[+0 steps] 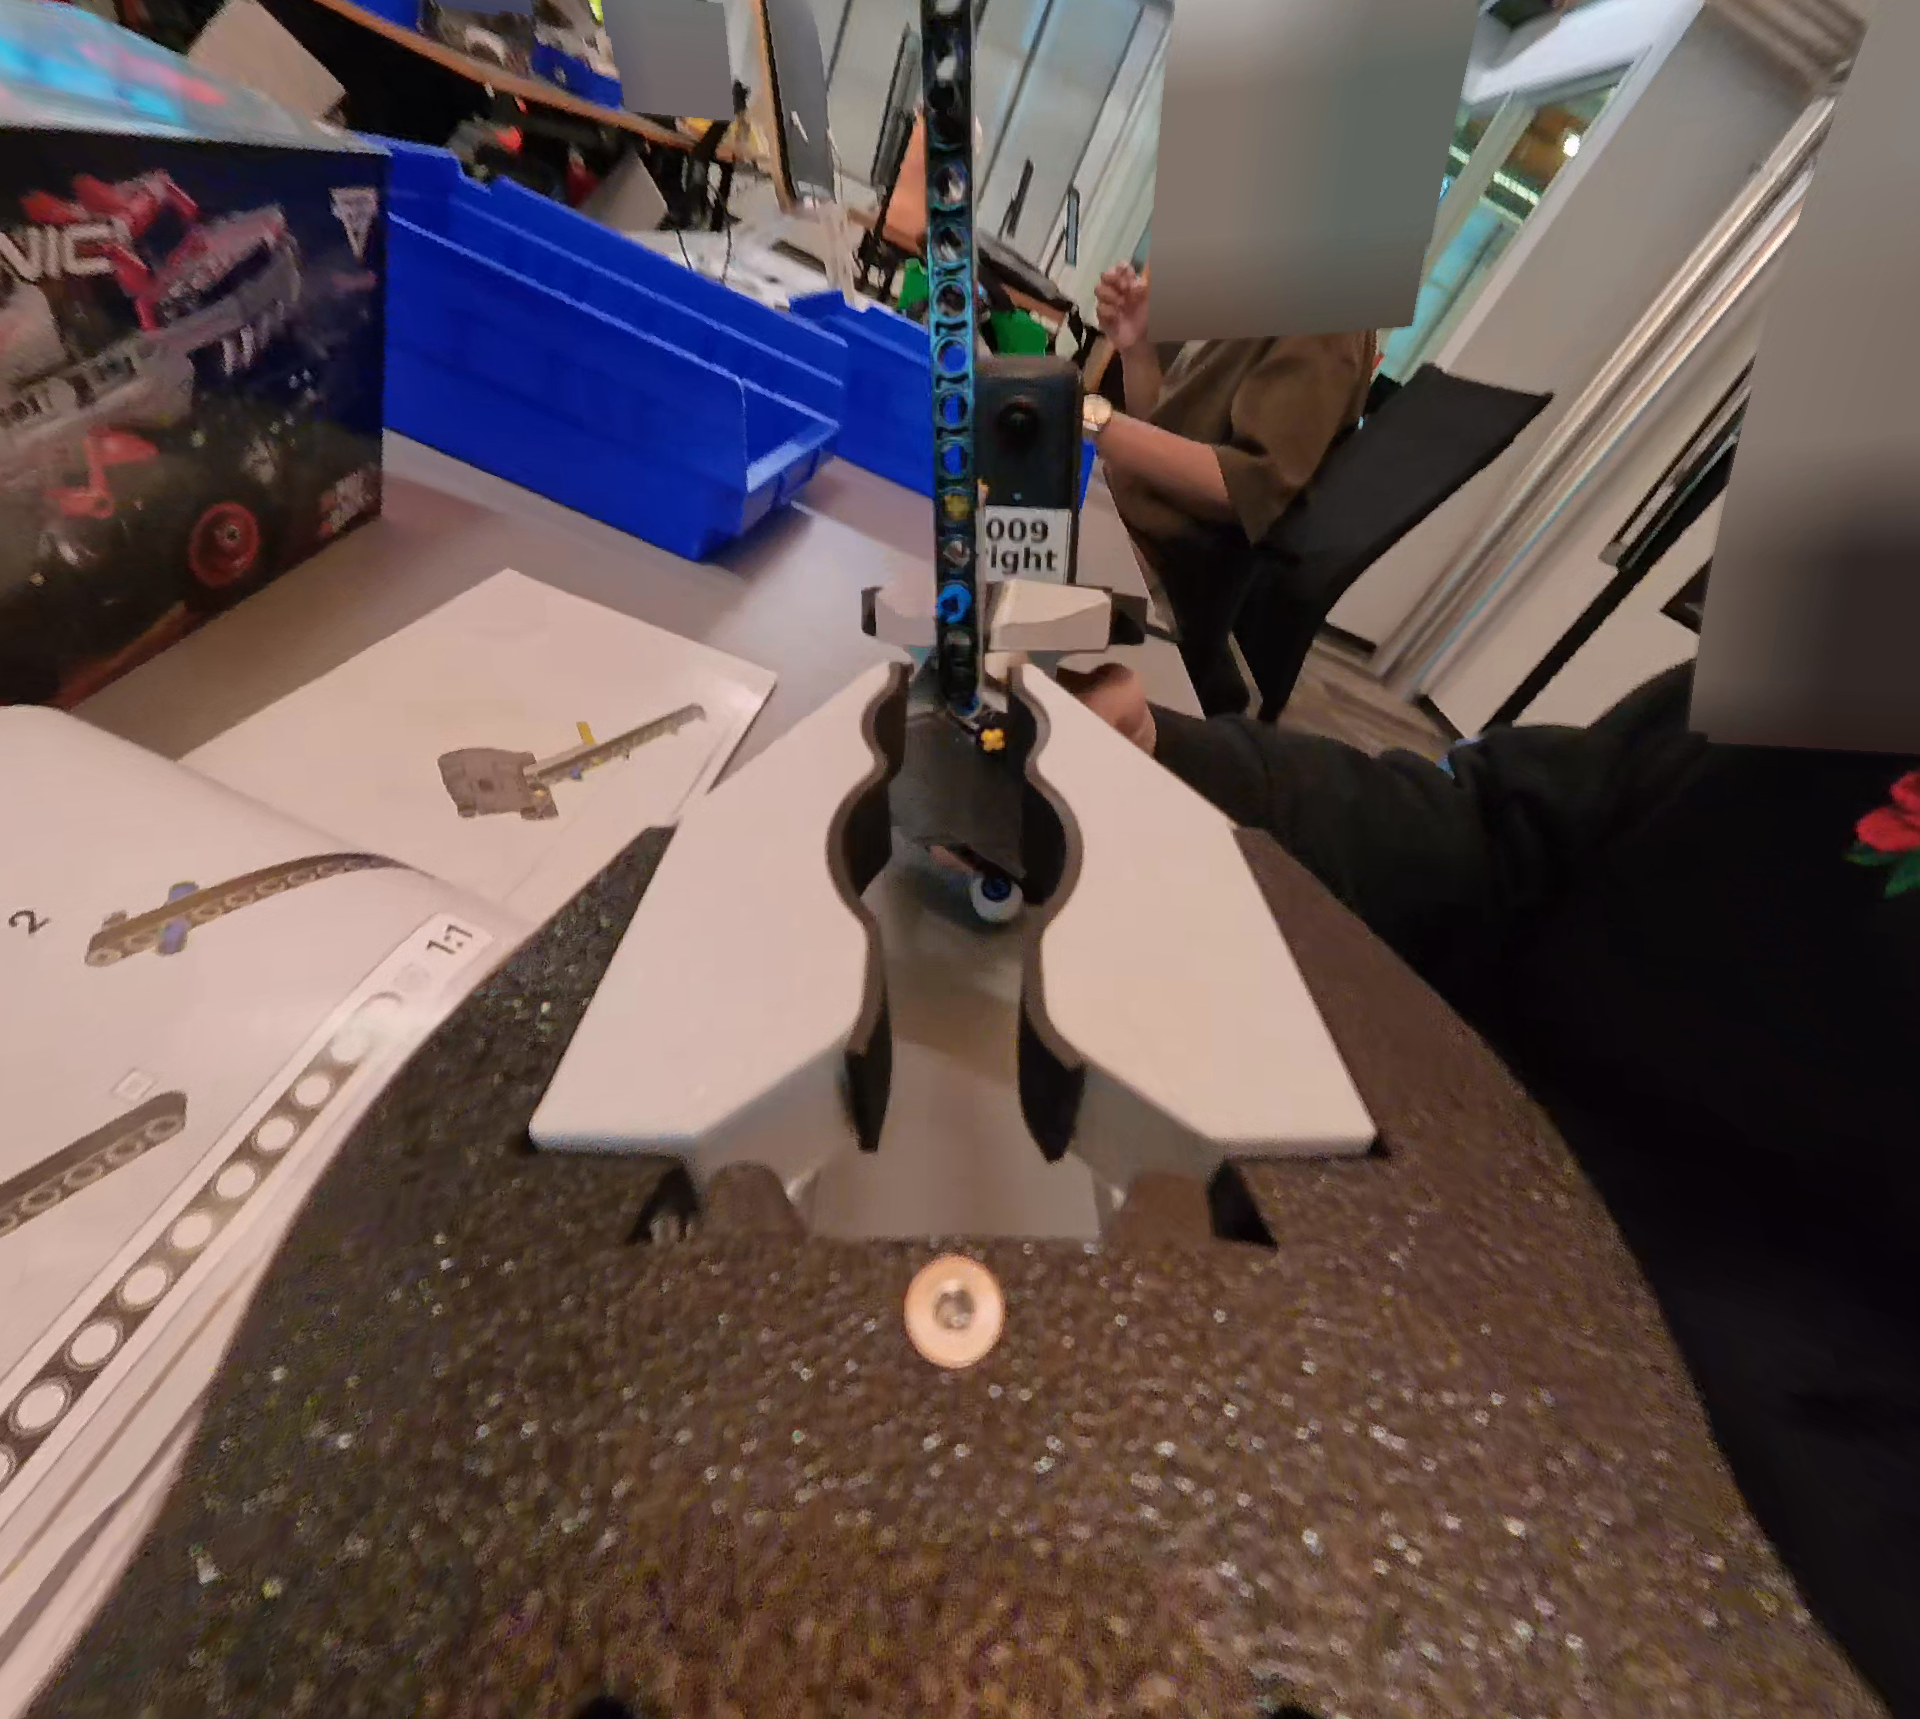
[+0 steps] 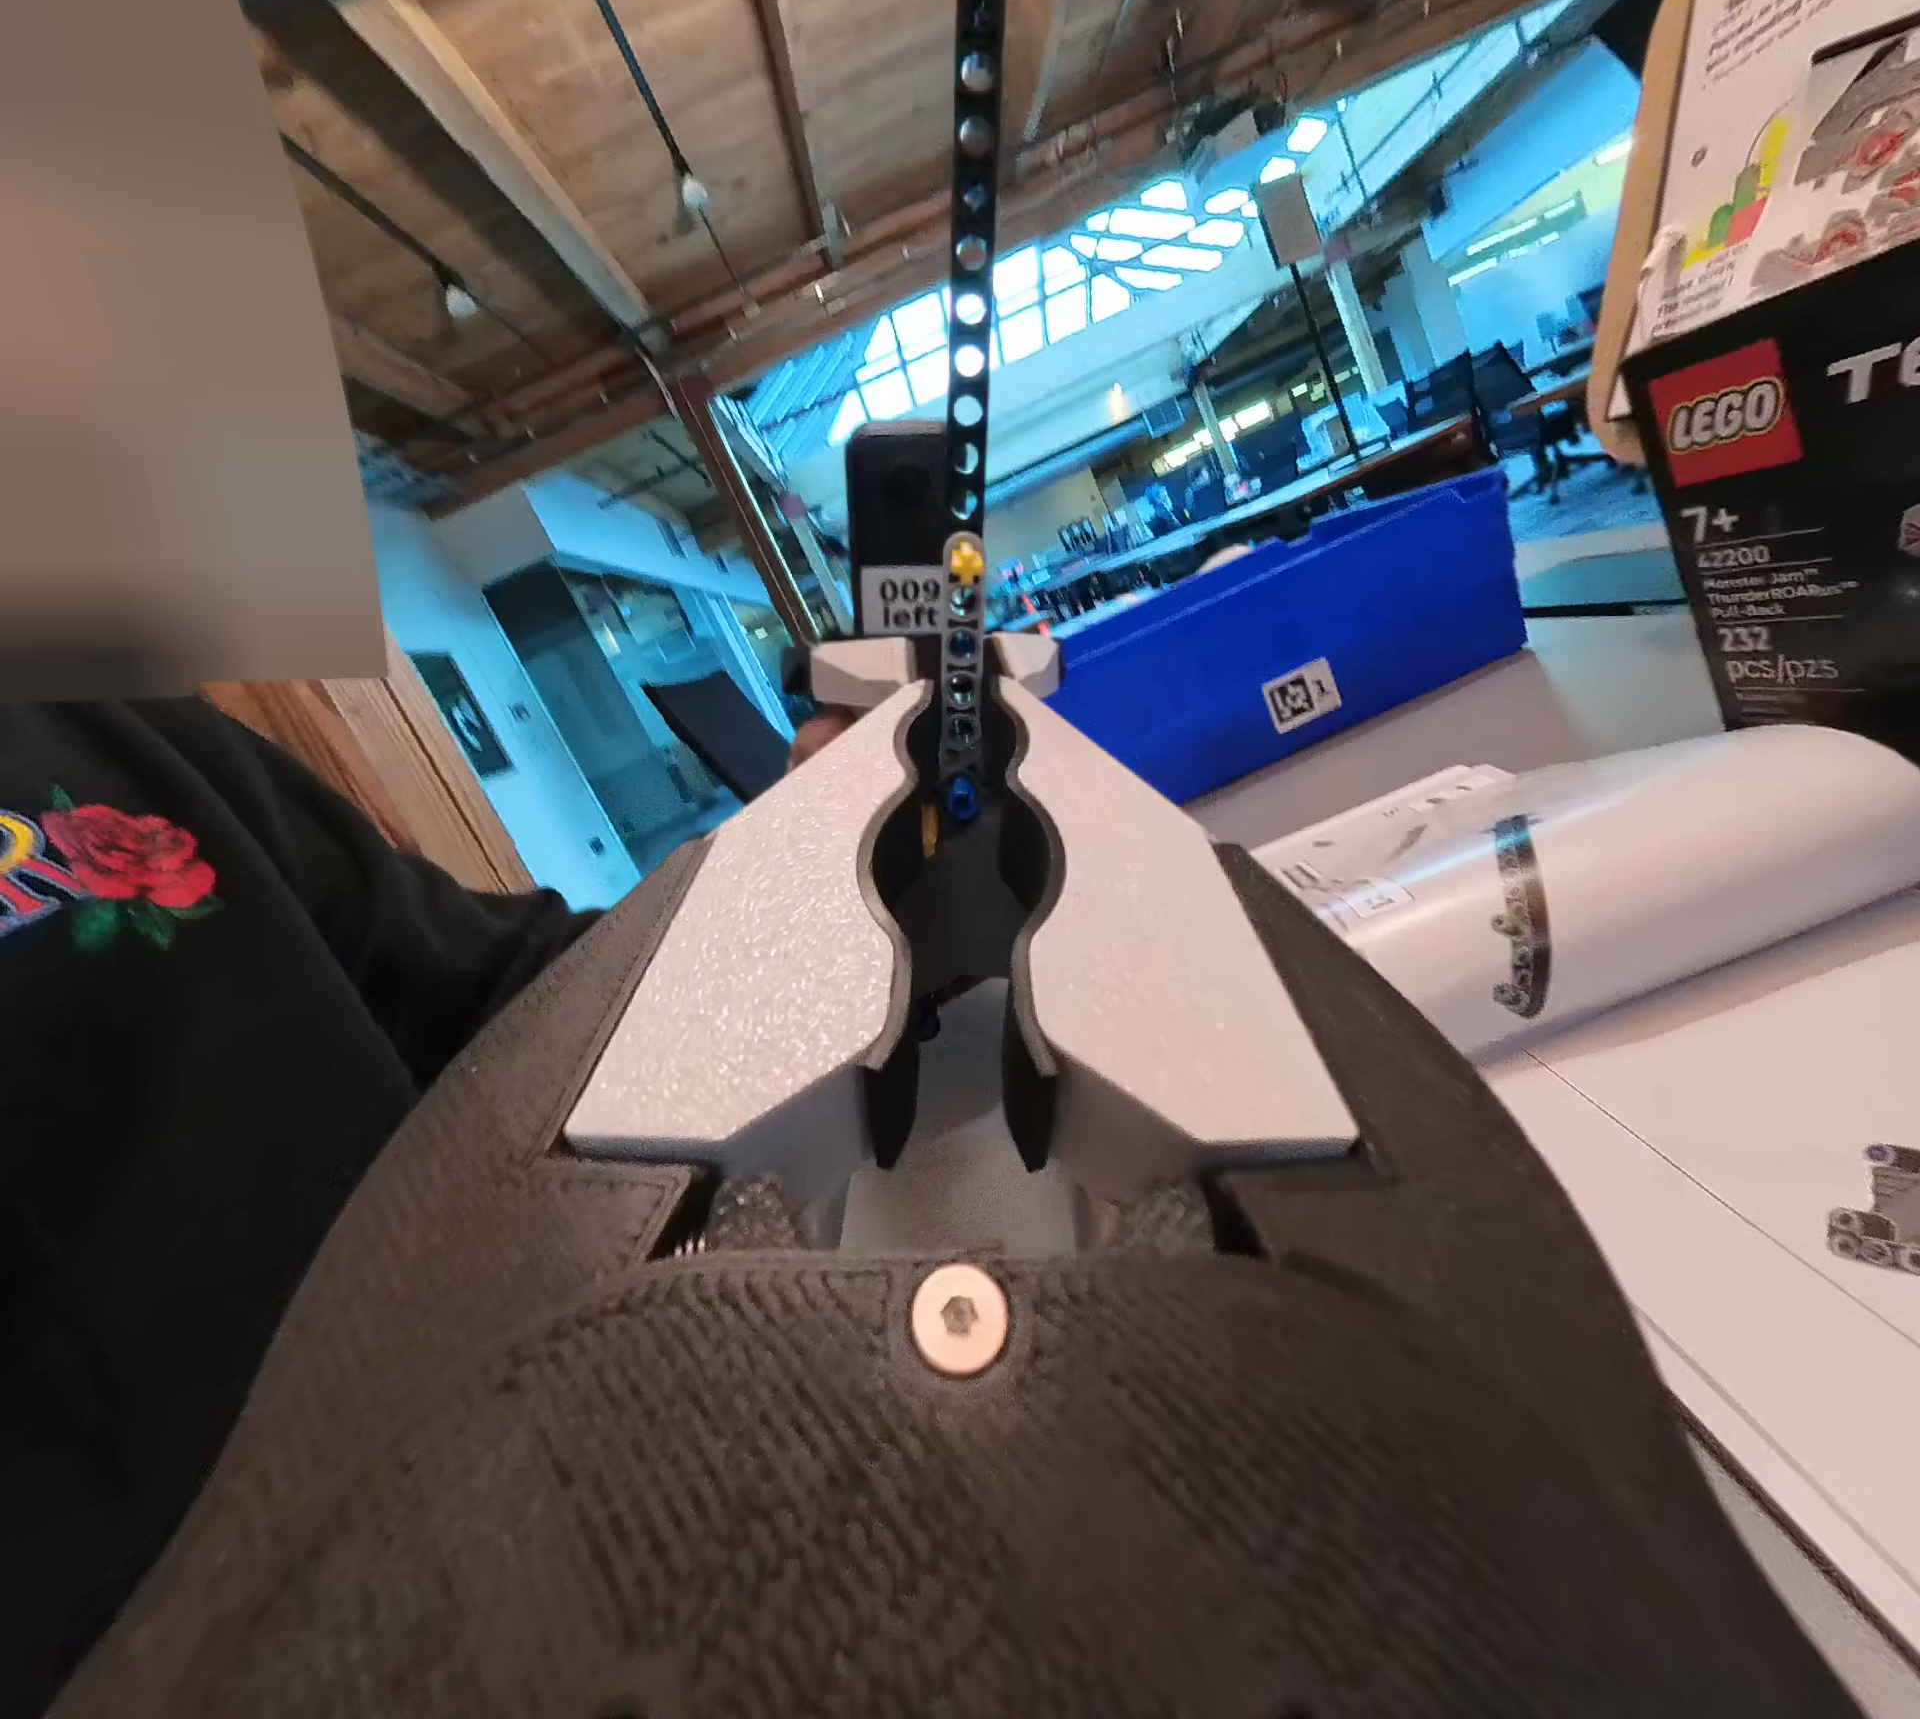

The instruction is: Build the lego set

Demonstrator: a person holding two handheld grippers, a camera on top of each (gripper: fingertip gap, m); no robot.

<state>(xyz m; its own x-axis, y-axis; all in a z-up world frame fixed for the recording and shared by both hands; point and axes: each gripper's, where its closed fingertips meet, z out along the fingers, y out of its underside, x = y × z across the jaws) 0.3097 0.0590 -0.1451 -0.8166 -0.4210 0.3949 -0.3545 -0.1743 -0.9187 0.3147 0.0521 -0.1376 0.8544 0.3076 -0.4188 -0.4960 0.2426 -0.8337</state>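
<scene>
We see both grippers, left [image 1: 951,713] and right [image 2: 961,734], clamped on the long black beam [image 1: 951,235], upright between them above the table [image 1: 499,547]. Around it: instruction booklet [image 1: 260,890], set box [image 1: 177,381], blue bins [image 1: 582,360], a seated person [image 1: 1236,464] behind

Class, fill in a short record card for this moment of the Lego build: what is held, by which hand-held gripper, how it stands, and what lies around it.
held part: long black beam with holes, blue pins and a yellow axle piece near its lower end
held by: left hand-held gripper and right hand-held gripper, both closed on its lower end, facing each other
beam pose: upright, above the table
instructions: open booklet at left
box: Lego box behind the booklet
bins: blue bins beyond
</scene>
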